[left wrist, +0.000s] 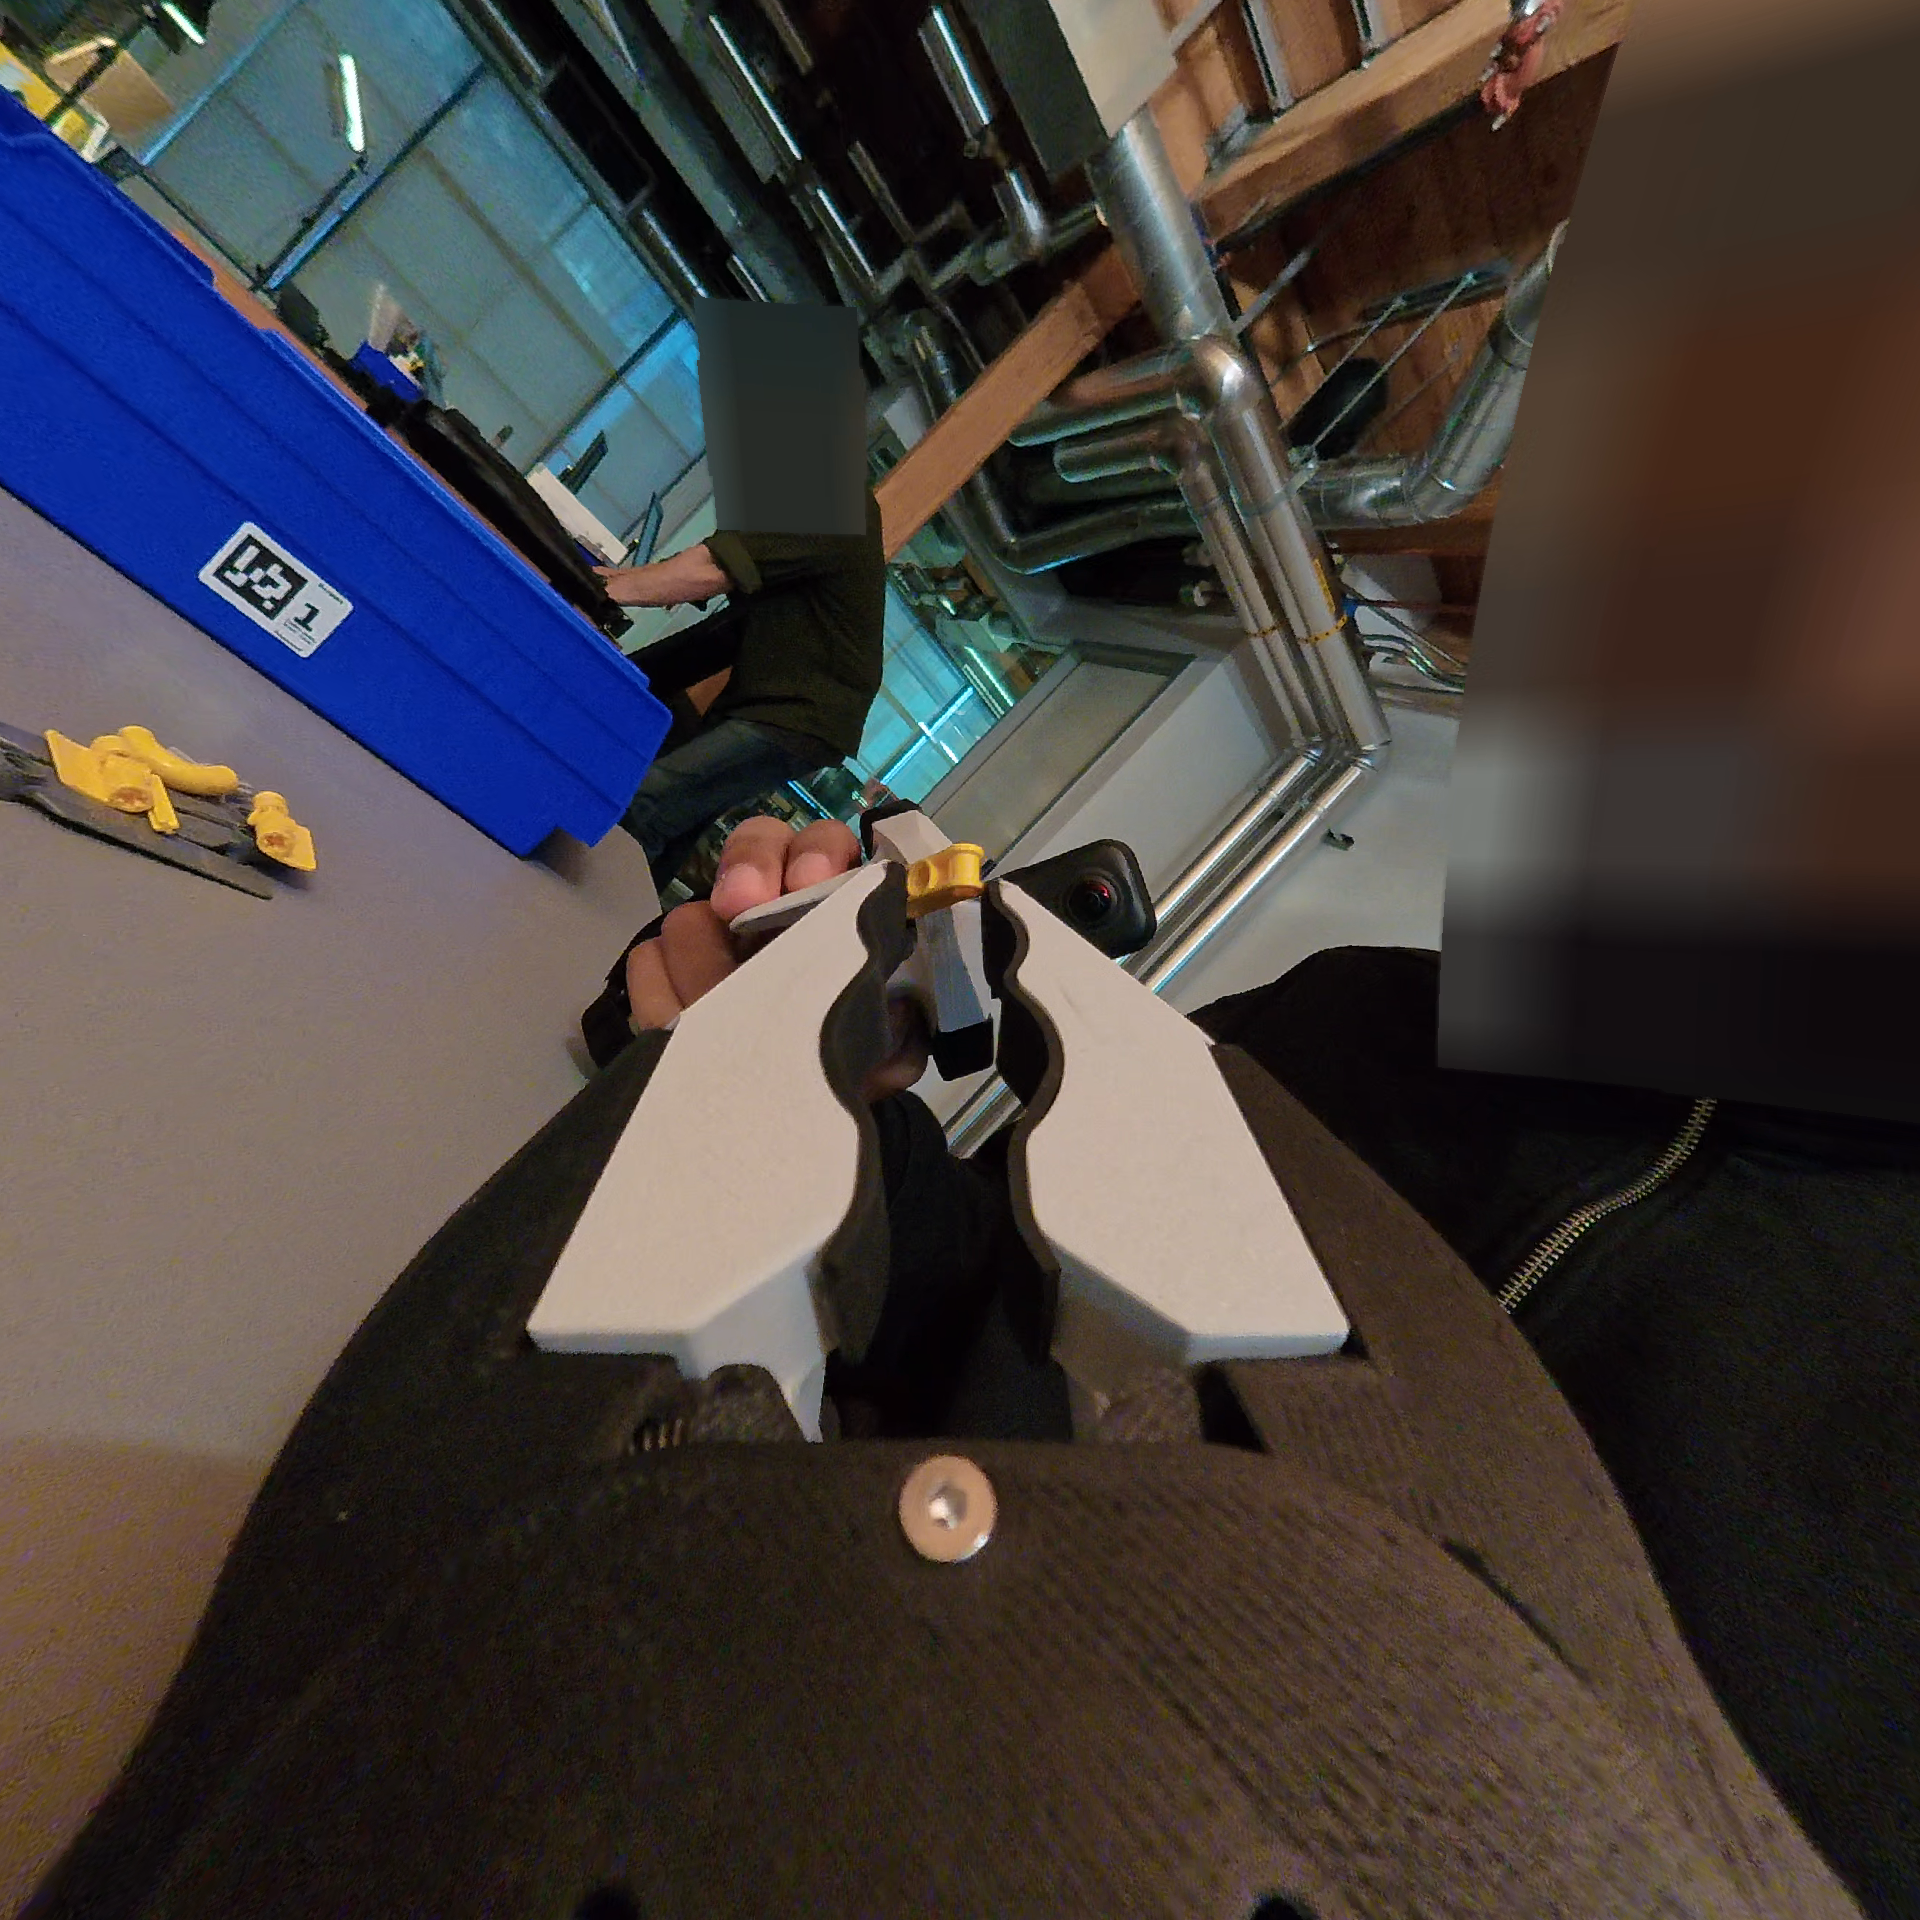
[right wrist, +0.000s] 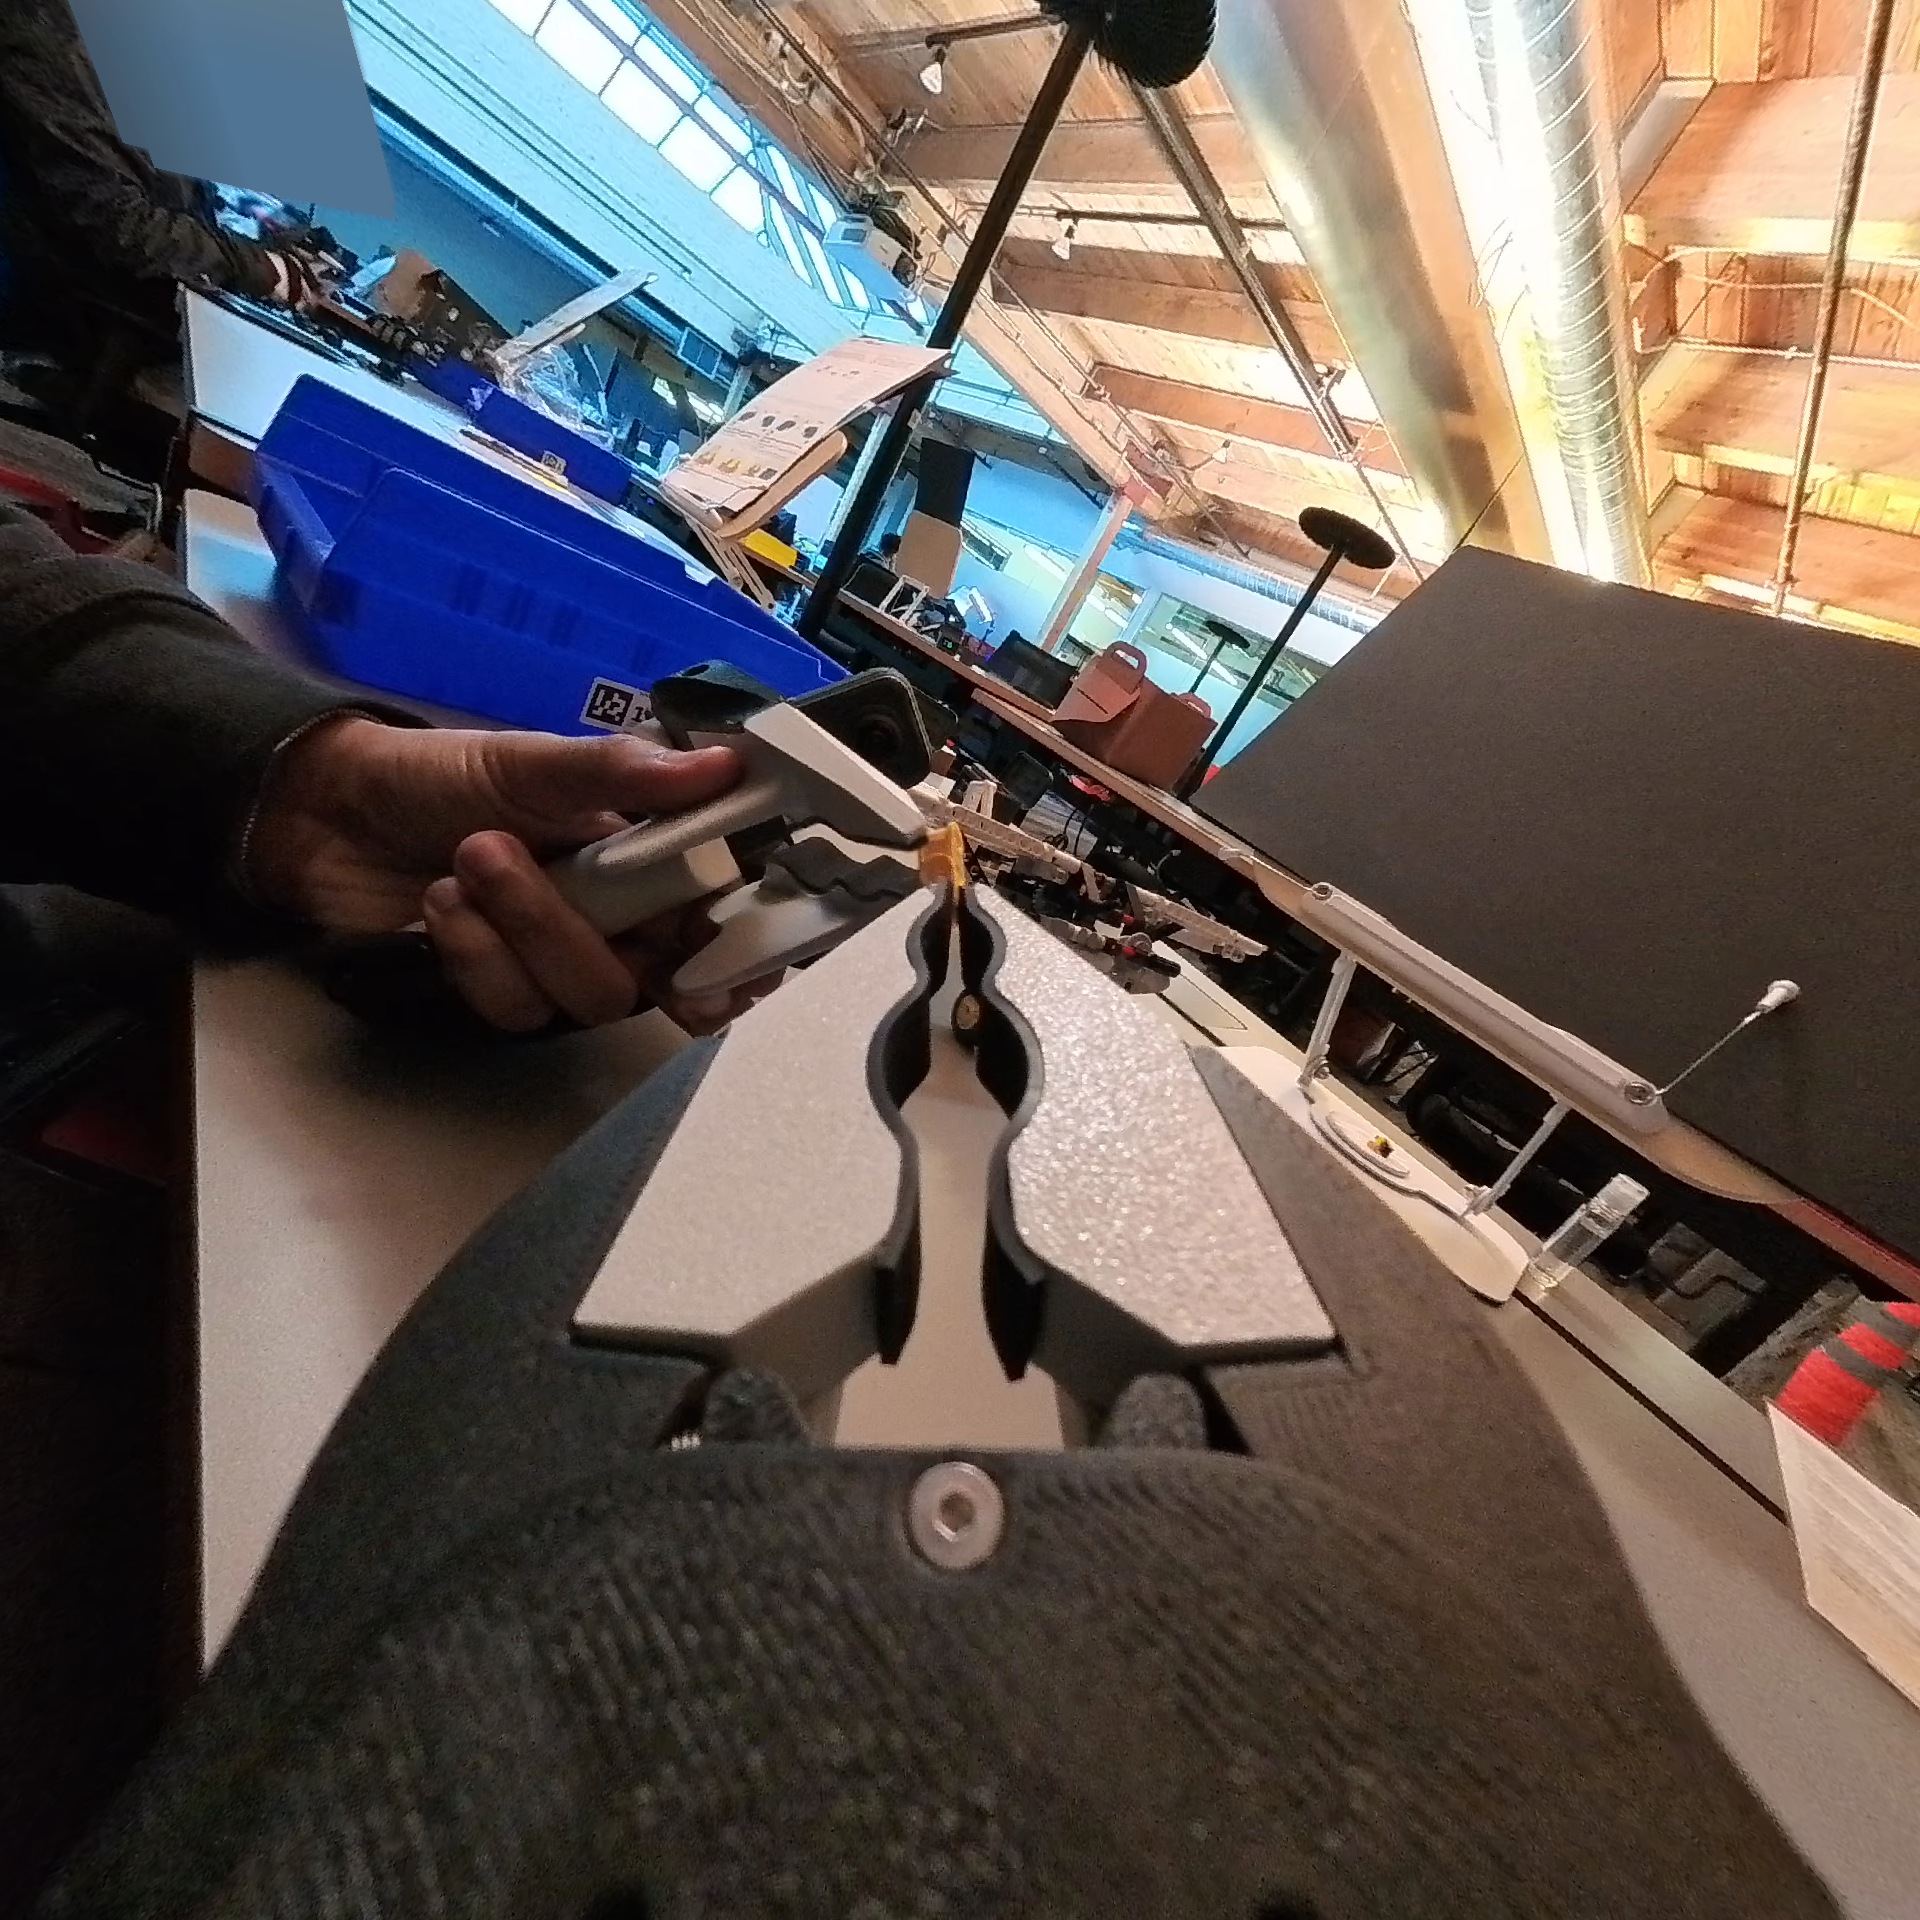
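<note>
My left gripper (left wrist: pixel 948 888) is raised above the table and shut on the round end of a small yellow piece (left wrist: pixel 943 871); both black pads touch it. My right gripper (right wrist: pixel 943 909) is shut on the thin flat end of the same yellow piece (right wrist: pixel 940 854), which sticks up from its tips. The two grippers meet tip to tip. The right gripper (left wrist: pixel 951 966) shows just beyond the left one's tips. In the right wrist view a hand brings the left gripper (right wrist: pixel 914 852) in from the left.
A blue bin (left wrist: pixel 312 520) stands on the grey table (left wrist: pixel 260 1039), with several yellow pieces (left wrist: pixel 156 784) on black parts beside it. A person sits behind. On the right are a black board (right wrist: pixel 1610 831), a white stand (right wrist: pixel 1455 1049), a clear vial (right wrist: pixel 1590 1226) and a white box (right wrist: pixel 1860 1538). Less than 4 cm separates the two grippers' tips.
</note>
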